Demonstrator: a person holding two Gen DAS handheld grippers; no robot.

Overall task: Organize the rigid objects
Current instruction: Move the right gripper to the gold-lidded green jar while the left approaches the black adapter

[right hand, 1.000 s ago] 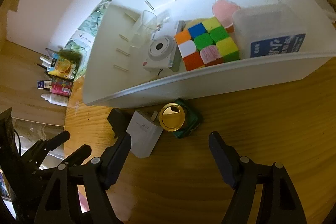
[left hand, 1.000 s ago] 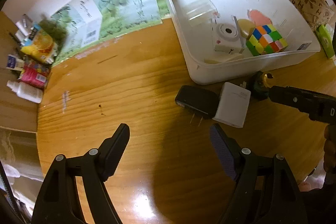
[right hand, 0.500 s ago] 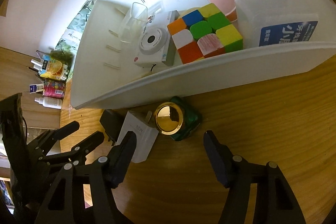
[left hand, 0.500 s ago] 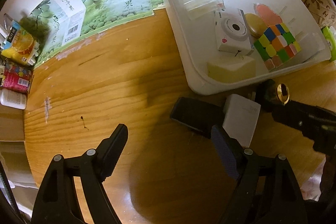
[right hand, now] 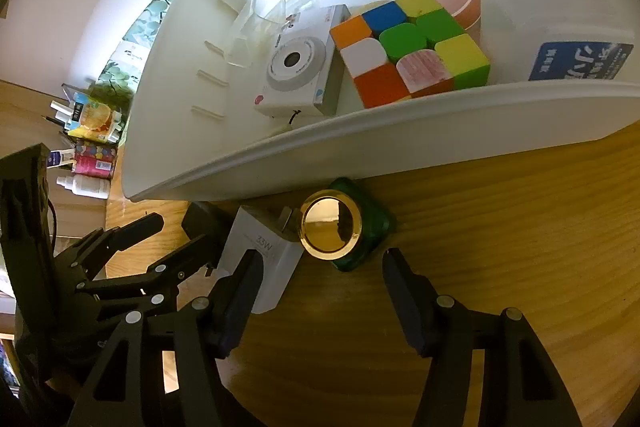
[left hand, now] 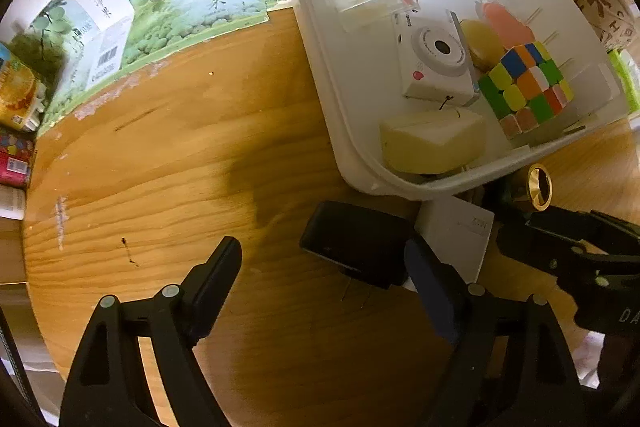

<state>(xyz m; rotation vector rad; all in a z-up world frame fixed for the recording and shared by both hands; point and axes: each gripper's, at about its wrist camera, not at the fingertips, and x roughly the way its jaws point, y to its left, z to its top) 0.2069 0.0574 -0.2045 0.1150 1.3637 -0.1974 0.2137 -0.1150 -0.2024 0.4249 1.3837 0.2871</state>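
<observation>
I'm guessing I'm well over halfway: the white bin [left hand: 352,155] is already holding the toy camera [left hand: 436,67], puzzle cube [left hand: 524,87], a pale yellow block [left hand: 432,143] and a few other bits, while a black adapter [left hand: 356,247], a white 33W charger [right hand: 260,259] and a gold-capped green bottle [right hand: 344,227] are sitting on the wooden table [left hand: 180,155] just outside its front wall. My right gripper [right hand: 320,291] is hanging spread wide and empty with the bottle just above it mid-frame. My left gripper [left hand: 324,271] is hanging just as spread, the adapter lying right by its right-hand finger at lower centre.
</observation>
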